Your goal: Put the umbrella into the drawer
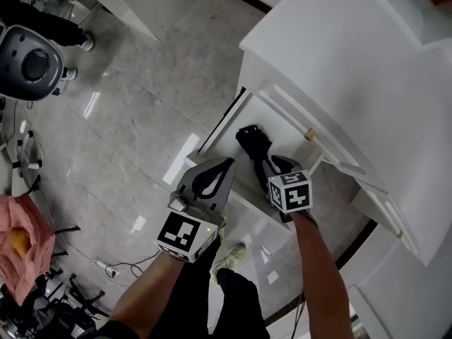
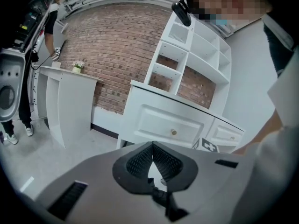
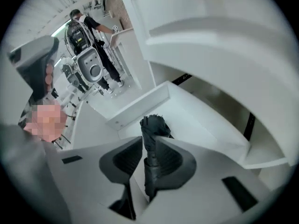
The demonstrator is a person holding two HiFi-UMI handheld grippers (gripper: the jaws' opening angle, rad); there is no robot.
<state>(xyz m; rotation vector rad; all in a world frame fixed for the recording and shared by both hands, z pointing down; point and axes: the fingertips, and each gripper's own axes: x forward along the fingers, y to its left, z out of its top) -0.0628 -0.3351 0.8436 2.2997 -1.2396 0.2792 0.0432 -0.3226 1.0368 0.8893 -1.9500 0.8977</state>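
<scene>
Two claws are working at an open, white, box-shaped drawer [image 1: 224, 129] that is standing pulled out from a white panelled cabinet [image 1: 339, 55]. The right claw [image 3: 148, 139] is pinching a black folded fabric umbrella [image 3: 152, 124] partway along its length, with its jaws clamped on it from both sides. It is pointing steeply down, so the umbrella's free end is hanging over the inside of the drawer. Whether that end is touching the drawer floor I cannot tell.

The left claw [image 2: 152, 144] is hovering just beside the drawer's front corner with its jaws together and nothing between them.

Judging by this, the task is well along. The drawer is standing open and the umbrella is already lying within its outline, but it is in the right claw's grip rather than resting loose. What is remaining, as I am reading it, is laying the umbrella down on the drawer floor, letting go, and drawing the right claw clear. Shutting the drawer is not being asked for.
</scene>
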